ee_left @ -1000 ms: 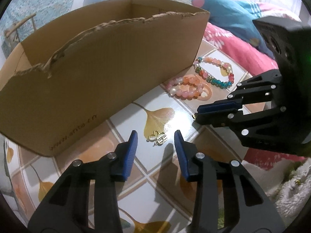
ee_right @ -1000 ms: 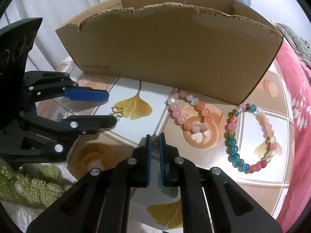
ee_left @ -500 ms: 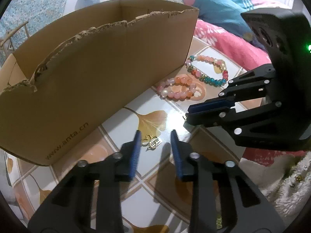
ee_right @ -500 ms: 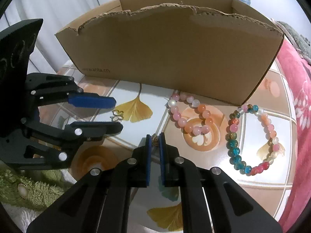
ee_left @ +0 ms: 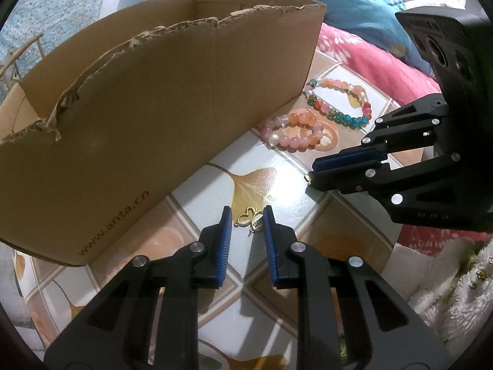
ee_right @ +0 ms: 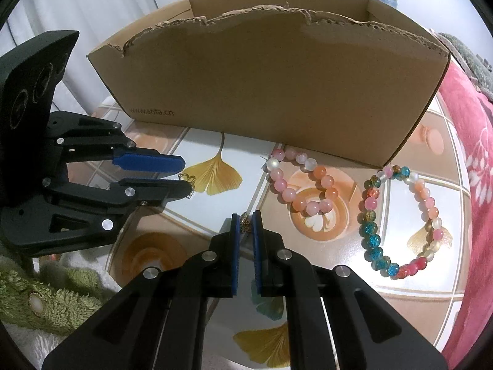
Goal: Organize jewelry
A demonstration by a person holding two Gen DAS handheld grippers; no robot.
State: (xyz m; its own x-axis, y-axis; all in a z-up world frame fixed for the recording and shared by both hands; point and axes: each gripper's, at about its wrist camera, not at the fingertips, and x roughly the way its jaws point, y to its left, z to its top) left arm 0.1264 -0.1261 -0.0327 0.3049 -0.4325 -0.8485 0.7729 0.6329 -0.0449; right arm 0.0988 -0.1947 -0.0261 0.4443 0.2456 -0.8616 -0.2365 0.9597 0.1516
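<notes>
Left gripper [ee_left: 246,215] closing around gold charm [ee_left: 250,218] beside box [ee_left: 154,123]; right gripper [ee_right: 246,220] clenched on charm [ee_right: 245,222]. Thin, flat: pads may skid over it.

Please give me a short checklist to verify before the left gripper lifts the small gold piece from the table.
1. Gold heart charm sits between the left gripper fingers: ok.
2. Jaws closing, pads firmly on it: cannot tell.
3. Right gripper shut on a small bronze charm: ok.
4. Cardboard box open on top: ok.
5. Both bead bracelets, pink bracelet and multicolour bracelet, away from the grippers: ok.
</notes>
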